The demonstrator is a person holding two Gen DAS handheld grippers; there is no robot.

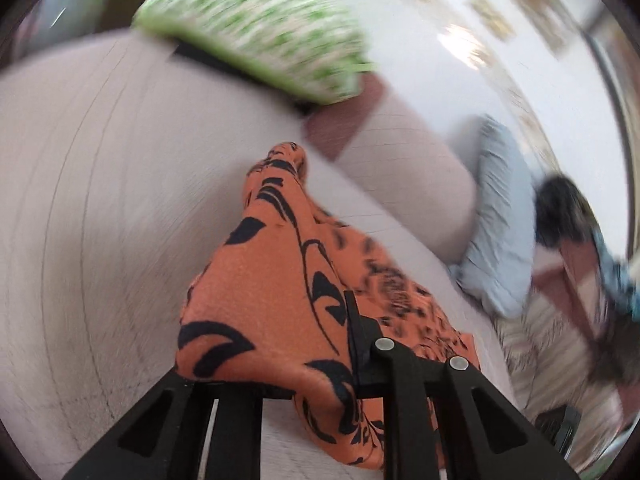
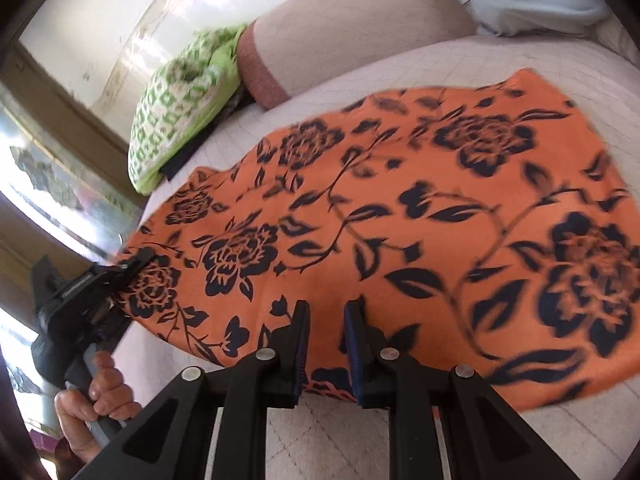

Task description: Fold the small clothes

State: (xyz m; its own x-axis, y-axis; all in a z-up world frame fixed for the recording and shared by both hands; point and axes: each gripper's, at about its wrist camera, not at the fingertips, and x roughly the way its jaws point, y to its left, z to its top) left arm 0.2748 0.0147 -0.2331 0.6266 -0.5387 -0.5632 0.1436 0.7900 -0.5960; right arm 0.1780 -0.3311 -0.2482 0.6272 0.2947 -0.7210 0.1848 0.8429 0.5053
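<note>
Orange floral cloth [image 2: 400,216]: spread over the pale quilted bed [image 2: 480,60], one long edge toward the person, black rose print facing up.
Position: most of it lies flat on the bed; the near edge and the left-hand end are raised off the surface.
Left tongs [image 2: 138,262]: clamped on the left end of the cloth; in the left wrist view the fabric bunches between the fingers and drapes over the frame. Seen from the right wrist, a bare hand [image 2: 96,396] holds this tool's grip.
Right tongs [image 2: 326,316]: narrowly apart with the near hem pinched between the blue pads; the cloth runs under both fingers.
Handling, judged: thin, light, fully limp. It sags between the two grips and creases where pinched, so it should follow the tongs without resistance but will not hold a shape by itself. Looks matte, not slippery.
Where to hold, judged: corners and hem edges, well apart along one side, so the edge stays taut and carries over as a straight fold line.
Surroundings: green-and-white patterned cushion [image 2: 176,100] and a beige bolster [image 2: 340,28] near the head of the bed; light blue pillow [image 1: 500,220] beyond.
Image quality: motion blur in both views, heavier in the left.
</note>
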